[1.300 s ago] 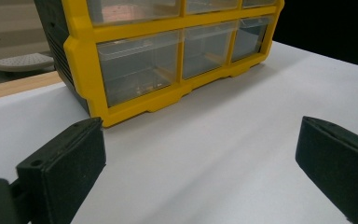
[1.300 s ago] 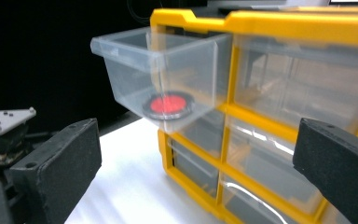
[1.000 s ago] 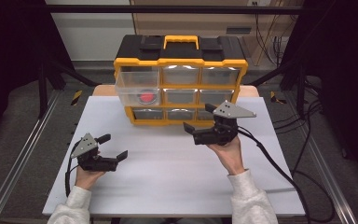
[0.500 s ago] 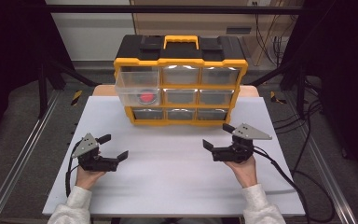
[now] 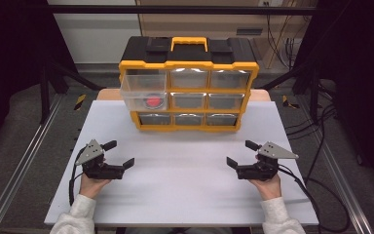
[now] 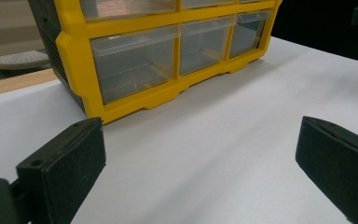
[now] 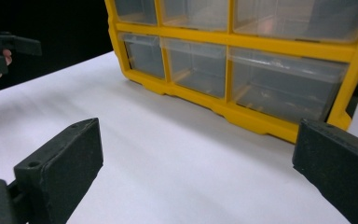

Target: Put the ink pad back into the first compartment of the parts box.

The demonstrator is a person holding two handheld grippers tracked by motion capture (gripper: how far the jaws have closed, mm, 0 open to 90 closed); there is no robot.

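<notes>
A yellow and black organiser (image 5: 190, 58) with clear drawers stands at the back middle of the white table (image 5: 185, 200). One drawer (image 5: 143, 90) in its left column is pulled out, and a small red thing (image 5: 153, 101) lies in it. My left gripper (image 5: 120, 153) rests open at the near left, nothing between its jaws. At the near right, my right gripper (image 5: 242, 153) is also open and empty. The left gripper (image 6: 200, 172) faces the organiser's (image 6: 168, 60) bottom drawers across bare table. The right gripper (image 7: 196, 172) looks at the organiser (image 7: 242, 70) too.
Dark frame rails run along both sides of the table, with cables on the floor at the right. In the right gripper view the other hand with its gripper (image 7: 9, 46) shows at the far left. A wooden edge (image 6: 14, 81) shows beside the organiser.
My right gripper has drawn back from the organiser's bottom drawers to the near right of the table. The left gripper has stayed put.
</notes>
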